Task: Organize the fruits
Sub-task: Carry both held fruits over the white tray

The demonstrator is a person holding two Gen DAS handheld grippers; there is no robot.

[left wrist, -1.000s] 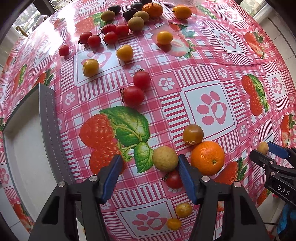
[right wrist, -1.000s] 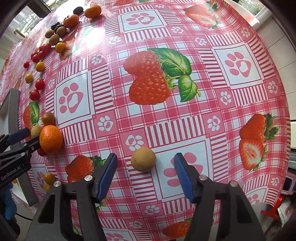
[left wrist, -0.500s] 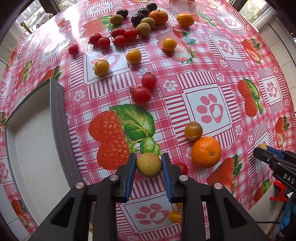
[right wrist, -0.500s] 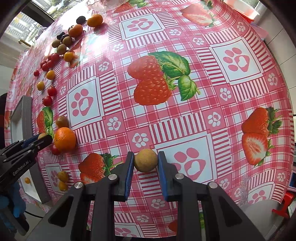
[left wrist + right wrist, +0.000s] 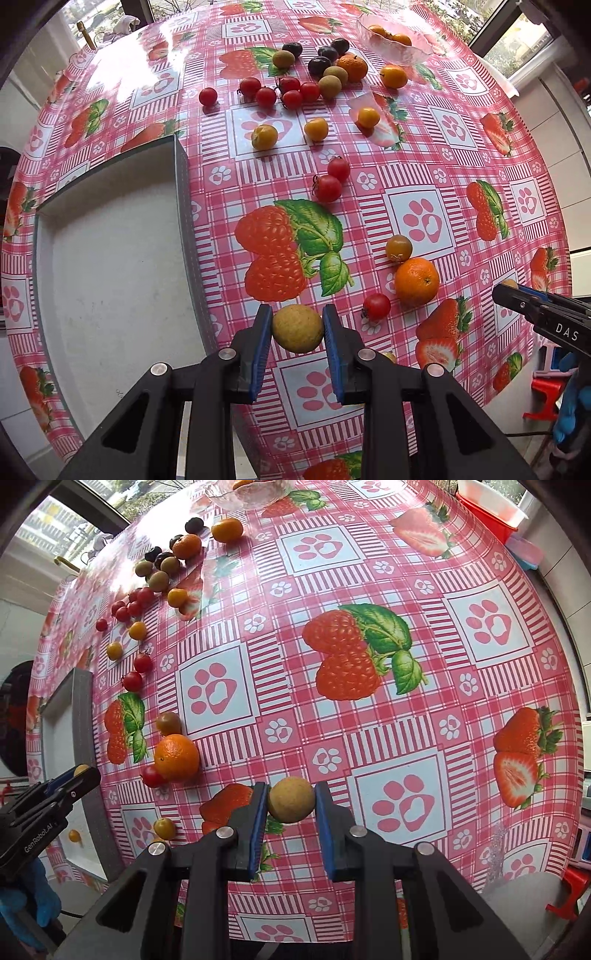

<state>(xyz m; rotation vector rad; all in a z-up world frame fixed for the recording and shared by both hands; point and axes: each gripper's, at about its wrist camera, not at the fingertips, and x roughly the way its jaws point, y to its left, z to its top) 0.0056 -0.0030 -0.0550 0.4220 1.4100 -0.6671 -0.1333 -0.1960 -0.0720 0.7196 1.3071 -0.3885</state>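
Note:
My left gripper (image 5: 296,311) is shut on a round tan fruit (image 5: 297,332), held just above the strawberry-print tablecloth beside the grey tray (image 5: 181,206). My right gripper (image 5: 290,787) is shut on a second tan fruit (image 5: 291,804), also lifted clear of the cloth. Each gripper shows in the other's view: the right gripper (image 5: 511,287) at the right edge, the left gripper (image 5: 84,772) at the lower left over the tray (image 5: 83,716), each with its fruit at the tips.
An orange (image 5: 416,281), a brownish tomato (image 5: 399,248) and a red cherry tomato (image 5: 376,306) lie close to the right of my left gripper. Several red and yellow tomatoes, dark plums and tan fruits lie farther back. A glass bowl (image 5: 393,38) with oranges stands at the far edge.
Both grippers went from open around a tan fruit to shut on it, then rose with it. The left one also shifted toward the tray.

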